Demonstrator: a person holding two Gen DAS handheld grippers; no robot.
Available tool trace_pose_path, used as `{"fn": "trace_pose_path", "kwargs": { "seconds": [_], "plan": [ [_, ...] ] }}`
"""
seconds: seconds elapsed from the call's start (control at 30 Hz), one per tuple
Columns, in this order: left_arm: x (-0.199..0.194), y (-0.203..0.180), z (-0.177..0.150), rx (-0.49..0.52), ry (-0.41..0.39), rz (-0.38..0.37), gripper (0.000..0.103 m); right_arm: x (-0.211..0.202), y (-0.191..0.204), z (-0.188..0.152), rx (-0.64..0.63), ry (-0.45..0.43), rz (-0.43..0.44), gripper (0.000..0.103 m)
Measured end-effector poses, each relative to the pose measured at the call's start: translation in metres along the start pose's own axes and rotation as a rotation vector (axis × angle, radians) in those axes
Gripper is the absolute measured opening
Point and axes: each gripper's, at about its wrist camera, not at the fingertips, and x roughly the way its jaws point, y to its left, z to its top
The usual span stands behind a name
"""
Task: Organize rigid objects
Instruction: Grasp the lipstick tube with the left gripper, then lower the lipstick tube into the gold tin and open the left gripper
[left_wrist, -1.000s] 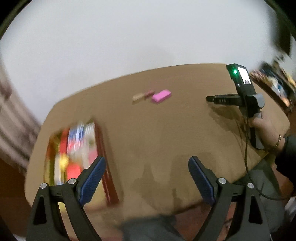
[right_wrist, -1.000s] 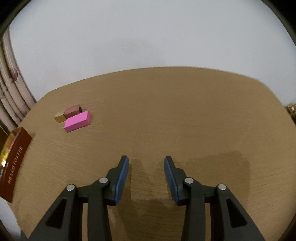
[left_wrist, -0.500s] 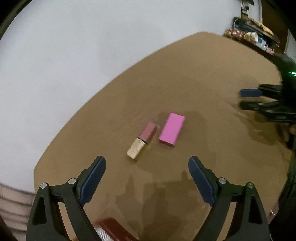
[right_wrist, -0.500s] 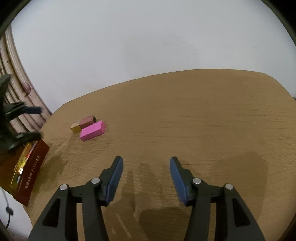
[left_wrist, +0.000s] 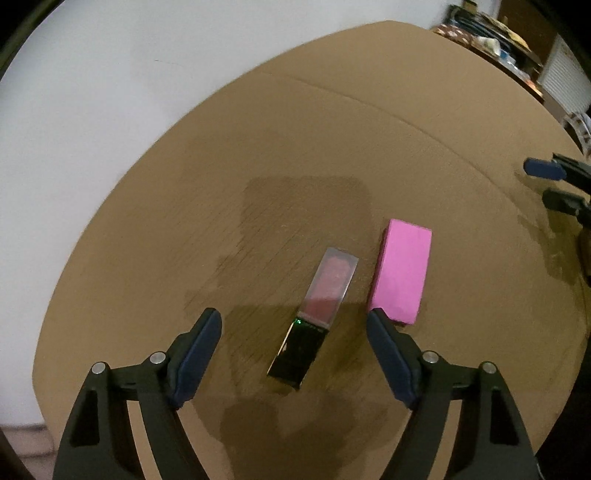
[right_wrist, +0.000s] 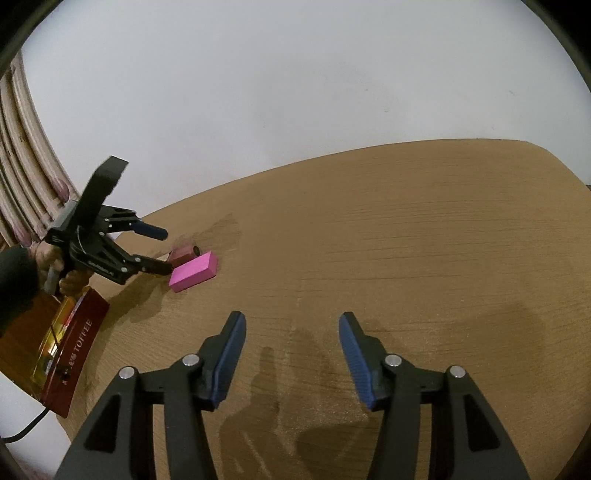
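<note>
A lipstick-like stick (left_wrist: 314, 317) with a clear pink cap and a dark gold base lies on the brown table (left_wrist: 258, 166). A pink block (left_wrist: 402, 271) lies just to its right. My left gripper (left_wrist: 293, 356) is open, low over the table, its fingers either side of the stick's base, apart from it. In the right wrist view the left gripper (right_wrist: 159, 251) reaches at the stick (right_wrist: 183, 255) and the pink block (right_wrist: 194, 271). My right gripper (right_wrist: 291, 358) is open and empty over bare table, well right of them.
A dark red toffee box (right_wrist: 55, 350) with colourful contents lies at the table's left edge, behind the left gripper. A wall runs behind the table. The right gripper's fingers (left_wrist: 546, 172) show at the far right. Cluttered shelves (left_wrist: 491, 33) stand beyond the table.
My left gripper swung away from the toffee box and closed in on the stick and pink block, which now lie between and beside its fingers. My right gripper opened wider.
</note>
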Motion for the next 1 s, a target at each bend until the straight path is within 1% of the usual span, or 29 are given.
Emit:
{"fn": "trace_pose_path", "kwargs": {
  "seconds": [0.03,0.07,0.1,0.13,0.17,0.2,0.3,0.4,0.47,0.57,0.6,0.63,0.73,0.77,0.8,0.83,0.9,0.93,1.0],
  "plan": [
    [0.002,0.001,0.001,0.008,0.002,-0.002,0.076,0.000,0.000,0.000,0.002,0.000,-0.002,0.054],
    [0.005,0.005,0.004,0.014,0.006,-0.003,0.069,0.000,-0.001,0.000,0.005,0.000,-0.002,0.054],
    [0.008,0.005,0.005,0.018,0.015,-0.010,0.050,0.000,-0.001,0.000,0.008,0.000,-0.002,0.054],
    [0.014,0.006,0.005,0.014,0.038,-0.046,0.041,0.000,-0.002,0.001,0.013,0.000,-0.004,0.054],
    [0.012,0.006,0.005,0.001,0.029,-0.078,0.028,0.001,-0.002,0.002,0.015,-0.001,-0.004,0.054],
    [0.012,0.006,0.006,-0.002,0.025,-0.086,0.018,0.000,-0.003,0.002,0.020,-0.002,-0.005,0.054],
    [0.009,-0.001,-0.001,-0.013,0.022,-0.050,0.018,0.001,-0.005,0.002,0.034,-0.003,-0.009,0.054],
    [0.001,-0.011,-0.008,-0.081,0.013,0.004,0.018,0.000,-0.006,0.002,0.044,-0.007,-0.009,0.054],
    [-0.016,-0.016,-0.019,-0.195,-0.008,0.067,0.018,0.000,-0.008,0.002,0.053,-0.009,-0.010,0.054],
    [-0.053,-0.020,-0.041,-0.354,-0.057,0.084,0.018,-0.001,-0.010,0.003,0.059,-0.008,-0.010,0.054],
    [-0.074,-0.026,-0.053,-0.416,-0.086,0.084,0.018,-0.001,-0.010,0.002,0.060,-0.008,-0.010,0.054],
    [-0.090,-0.031,-0.062,-0.451,-0.102,0.086,0.018,-0.001,-0.010,0.003,0.061,-0.008,-0.010,0.054],
    [-0.144,-0.048,-0.111,-0.562,-0.137,0.100,0.018,-0.001,-0.011,0.003,0.064,-0.008,-0.013,0.054],
    [-0.154,-0.044,-0.119,-0.573,-0.137,0.100,0.018,-0.001,-0.011,0.003,0.064,-0.008,-0.014,0.054],
    [-0.164,-0.048,-0.140,-0.580,-0.135,0.102,0.018,-0.001,-0.011,0.003,0.064,-0.007,-0.016,0.054],
    [-0.179,-0.057,-0.163,-0.579,-0.125,0.121,0.018,0.000,-0.010,0.003,0.064,-0.005,-0.018,0.054],
    [-0.190,-0.062,-0.194,-0.573,-0.102,0.149,0.018,0.003,-0.009,0.003,0.064,0.000,-0.025,0.054],
    [-0.194,-0.069,-0.212,-0.564,-0.082,0.147,0.018,0.004,-0.009,0.003,0.063,0.004,-0.028,0.054],
    [-0.197,-0.094,-0.237,-0.535,-0.054,0.154,0.018,0.009,-0.005,0.004,0.061,0.010,-0.036,0.054]
  ]
}}
